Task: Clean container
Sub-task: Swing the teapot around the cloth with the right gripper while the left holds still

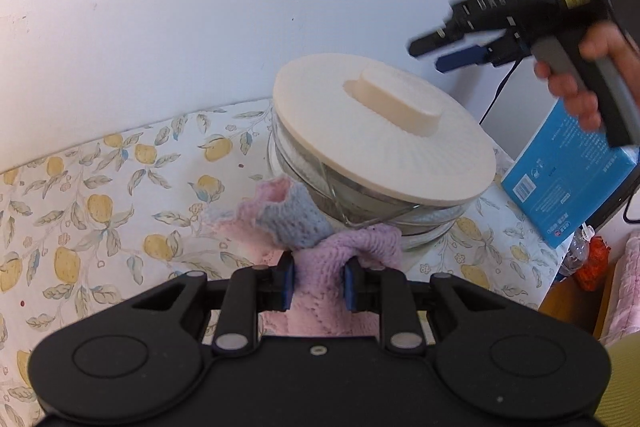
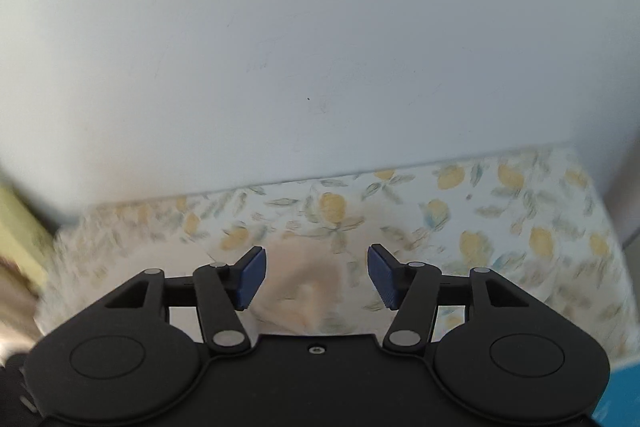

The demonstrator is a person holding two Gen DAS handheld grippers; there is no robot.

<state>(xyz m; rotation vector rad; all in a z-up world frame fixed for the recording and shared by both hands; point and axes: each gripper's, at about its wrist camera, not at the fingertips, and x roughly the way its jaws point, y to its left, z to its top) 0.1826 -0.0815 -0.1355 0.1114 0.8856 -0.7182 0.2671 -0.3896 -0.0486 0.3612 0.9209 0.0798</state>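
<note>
Nearest to you, your left gripper point(image 1: 318, 285) is clamped on a knitted cloth point(image 1: 324, 255), its blue pads point(image 1: 286, 285) pressing in on the pink wool from both sides. The cloth bunches up out of the grip and runs forward, away from you; a grey-blue patch folds over its top, and its far end opens in a small pink-lined ruffle tipped up and to the left. That front end touches the lower near side of the container point(image 1: 360, 203).

The container is a clear, round bowl standing on the lemon-print tablecloth point(image 1: 100, 195), close to the back edge of the table where it meets the white wall point(image 1: 200, 7). A cream lid point(image 1: 380, 131) sits on it, tilted: its left far rim is high and its right near rim low. The raised oblong handle point(image 1: 394, 103) on the lid has its long axis running from upper left to lower right.

Just right of the container a blue box point(image 1: 568, 171) leans on its edge. Above it, your right gripper point(image 1: 430, 53) hangs in the air, held by your hand point(image 1: 580, 75), pointing left toward the space over the lid. In the right wrist view its jaws stand wide apart with nothing between them, over a blurred stretch of tablecloth and a pale blurred shape that you cannot identify for certain.
</note>
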